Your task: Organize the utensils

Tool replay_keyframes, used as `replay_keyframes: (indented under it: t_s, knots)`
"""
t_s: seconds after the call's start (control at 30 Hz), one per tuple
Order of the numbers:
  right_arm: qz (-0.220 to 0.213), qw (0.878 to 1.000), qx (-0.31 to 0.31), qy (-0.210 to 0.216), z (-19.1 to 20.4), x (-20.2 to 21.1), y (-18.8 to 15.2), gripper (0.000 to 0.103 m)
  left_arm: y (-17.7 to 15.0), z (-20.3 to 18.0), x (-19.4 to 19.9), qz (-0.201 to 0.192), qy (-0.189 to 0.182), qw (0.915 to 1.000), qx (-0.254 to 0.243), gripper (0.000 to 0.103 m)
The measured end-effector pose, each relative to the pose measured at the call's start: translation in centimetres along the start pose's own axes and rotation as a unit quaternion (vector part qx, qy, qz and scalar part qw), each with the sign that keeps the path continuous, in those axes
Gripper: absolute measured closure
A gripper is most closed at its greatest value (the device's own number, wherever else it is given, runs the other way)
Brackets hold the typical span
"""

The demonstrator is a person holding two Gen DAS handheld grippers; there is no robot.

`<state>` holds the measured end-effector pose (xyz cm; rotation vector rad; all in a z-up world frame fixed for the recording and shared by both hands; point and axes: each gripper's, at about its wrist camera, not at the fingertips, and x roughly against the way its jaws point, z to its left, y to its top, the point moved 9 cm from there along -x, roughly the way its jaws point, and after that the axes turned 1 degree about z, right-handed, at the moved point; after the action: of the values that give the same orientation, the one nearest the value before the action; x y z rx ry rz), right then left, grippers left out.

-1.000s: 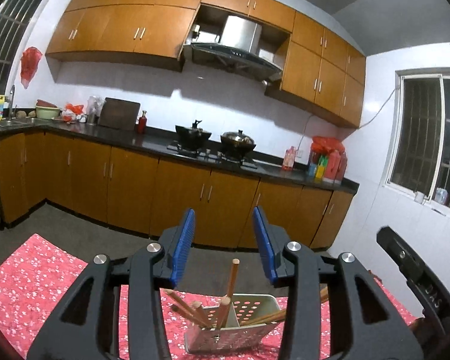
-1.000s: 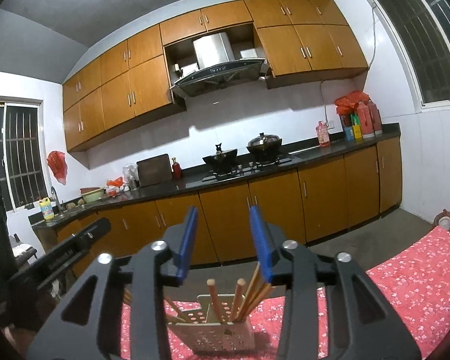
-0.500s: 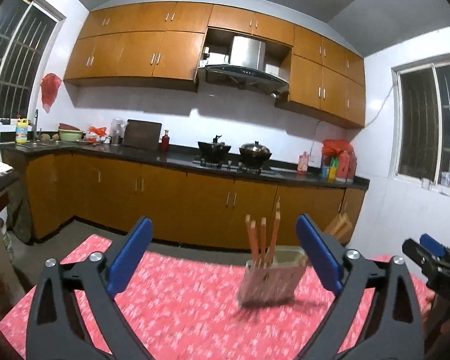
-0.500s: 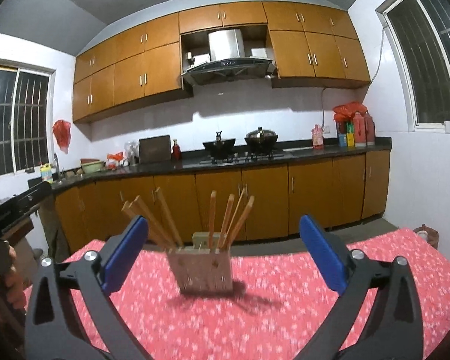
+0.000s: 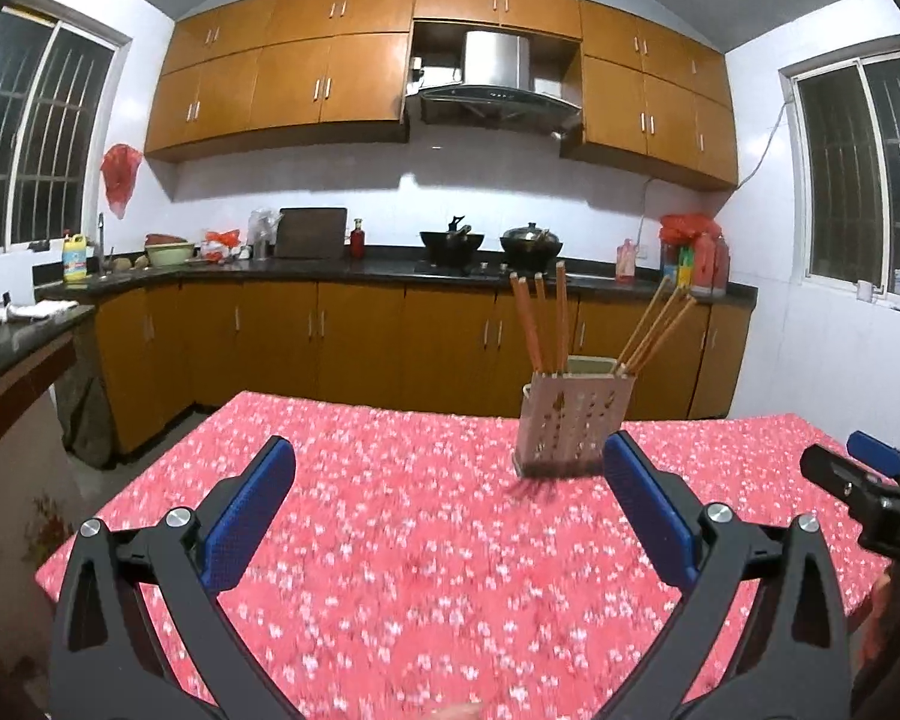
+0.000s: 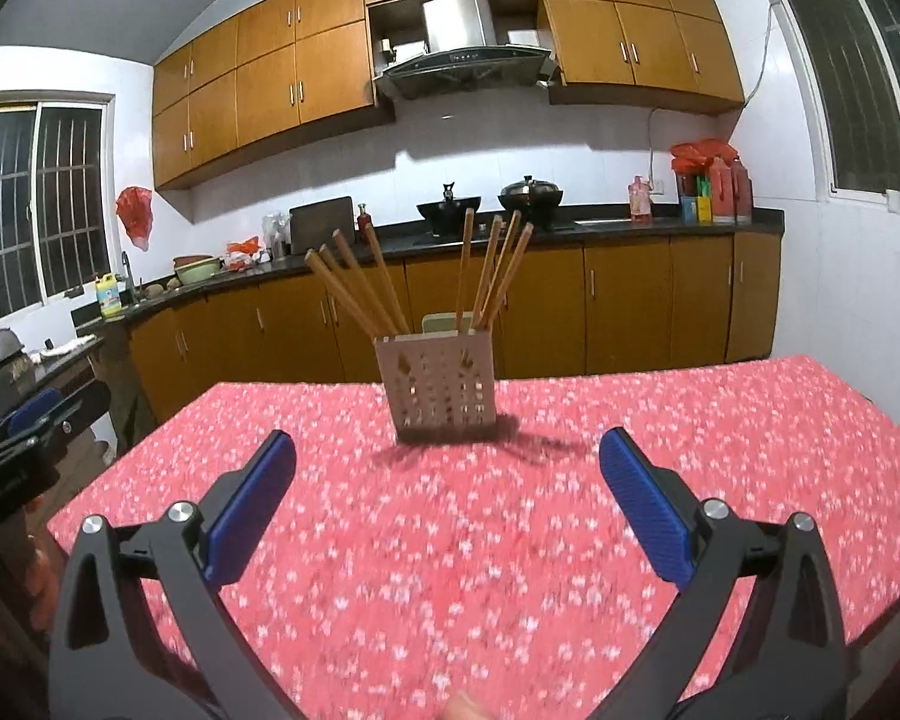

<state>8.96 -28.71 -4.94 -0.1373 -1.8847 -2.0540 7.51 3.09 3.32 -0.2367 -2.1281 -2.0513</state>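
The left gripper [image 5: 447,507] was spread wide and held nothing; the right gripper [image 6: 447,501] was the same, wide and with nothing between its blue pads. Both hung low over the near part of the table [image 6: 750,420]. Farther on, toward the far edge of the table, stood the holder [image 6: 438,387] with the chopsticks [image 6: 354,291] leaning outward in it. The holder looked light, and the sticks fanned past its rim. A gripper brushing those tips could probably tip the holder or throw sticks off the far edge.
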Motion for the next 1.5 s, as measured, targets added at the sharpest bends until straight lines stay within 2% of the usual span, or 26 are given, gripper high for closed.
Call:
replay_keyframes:
  t_s: [0.23, 0.43, 1.5]
  knots:
    - [-0.004, 0.999, 0.013, -0.036, -0.3, 1.1, -3.0, 0.004, -2.4, -0.7, 1.1, 0.003, 0.015, 0.9995, -0.026, 0.002]
    - [-0.003, 0.998, 0.03, -0.057, -0.5, 1.1, -3.9, 0.004, -3.9, -1.3, 0.8, 0.018, 0.015, 0.9991, -0.035, 0.002]
    - [-0.014, 0.997, 0.031, -0.068, -0.9, 1.5, -4.4, 0.004, -5.3, -1.3, 1.0, 0.019, 0.006, 0.9995, -0.023, 0.002]
